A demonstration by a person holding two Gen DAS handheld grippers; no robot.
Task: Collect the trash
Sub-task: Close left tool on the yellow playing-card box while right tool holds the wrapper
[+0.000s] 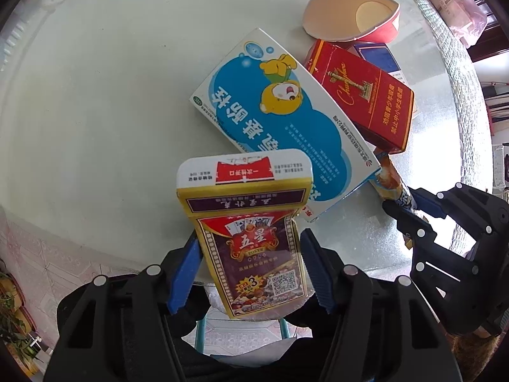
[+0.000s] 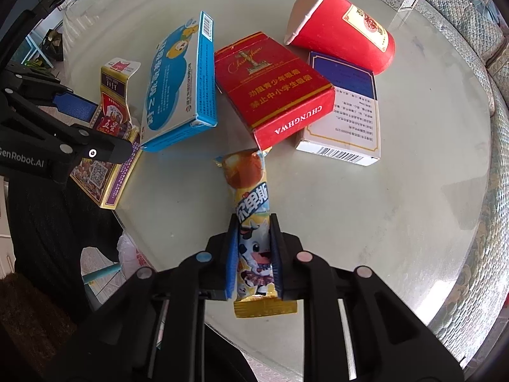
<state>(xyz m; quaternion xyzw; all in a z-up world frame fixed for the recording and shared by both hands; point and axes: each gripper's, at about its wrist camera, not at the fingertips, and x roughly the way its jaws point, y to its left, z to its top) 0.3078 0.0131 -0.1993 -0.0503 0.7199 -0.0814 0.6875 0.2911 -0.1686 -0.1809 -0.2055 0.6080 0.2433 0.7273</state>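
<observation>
My left tongs [image 1: 249, 267] hold the card box [image 1: 251, 238] at the bench [image 1: 95, 95] edge; my right tongs [image 2: 254, 251] pinch the snack wrapper [image 2: 253, 222]. I should lift both straight up, slowly, clear of the blue box [image 1: 276, 117].

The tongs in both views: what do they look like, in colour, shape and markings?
Both tongs, left and right, have black angular plastic frames with round silver-grey studs and ribbed blue pads. The left one shows white "GenRobot.AI" lettering in the right wrist view.
</observation>
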